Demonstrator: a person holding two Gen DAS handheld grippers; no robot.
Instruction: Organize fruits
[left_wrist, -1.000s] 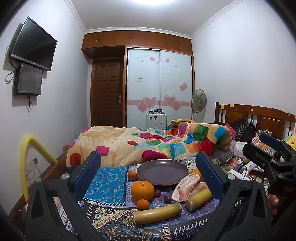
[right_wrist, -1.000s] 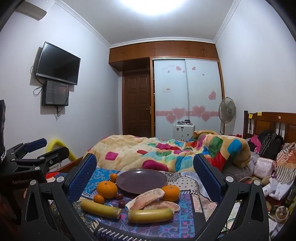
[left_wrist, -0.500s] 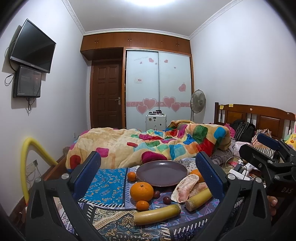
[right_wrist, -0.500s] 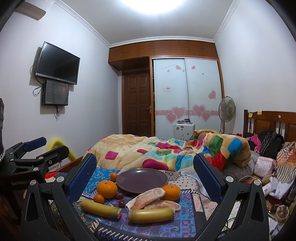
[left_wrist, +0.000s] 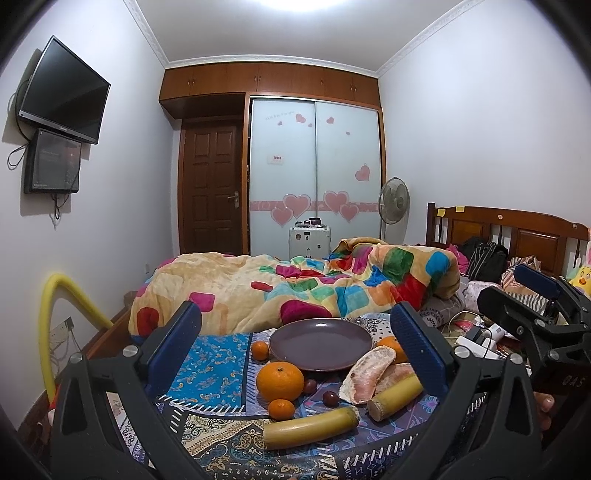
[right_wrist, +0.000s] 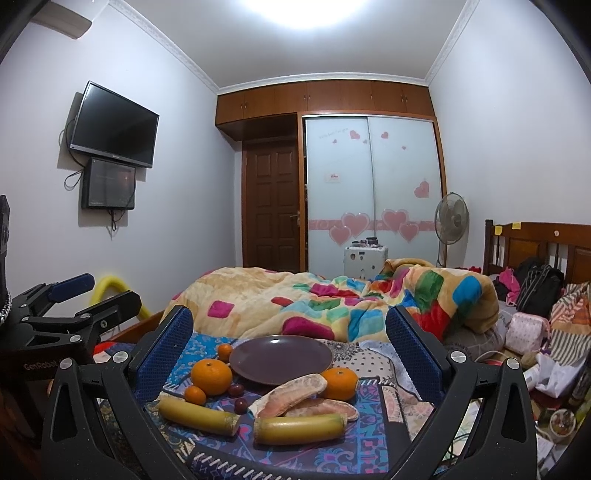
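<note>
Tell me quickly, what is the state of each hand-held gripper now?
Left hand-held gripper: open, holding nothing.
Right hand-held gripper: open, holding nothing.

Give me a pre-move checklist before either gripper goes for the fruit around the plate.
1. Left gripper jaws apart and holding nothing: ok.
2. Right gripper jaws apart and holding nothing: ok.
3. Round dark purple plate bare, room for fruit: ok.
4. Large orange free to grasp: not ok, a small orange sits tight against its near side.
5. Two yellow cut stalk pieces lying flat on the patterned cloth, nothing on top: ok.
6. Pink peeled pomelo segments separable: cannot tell, they overlap.
</note>
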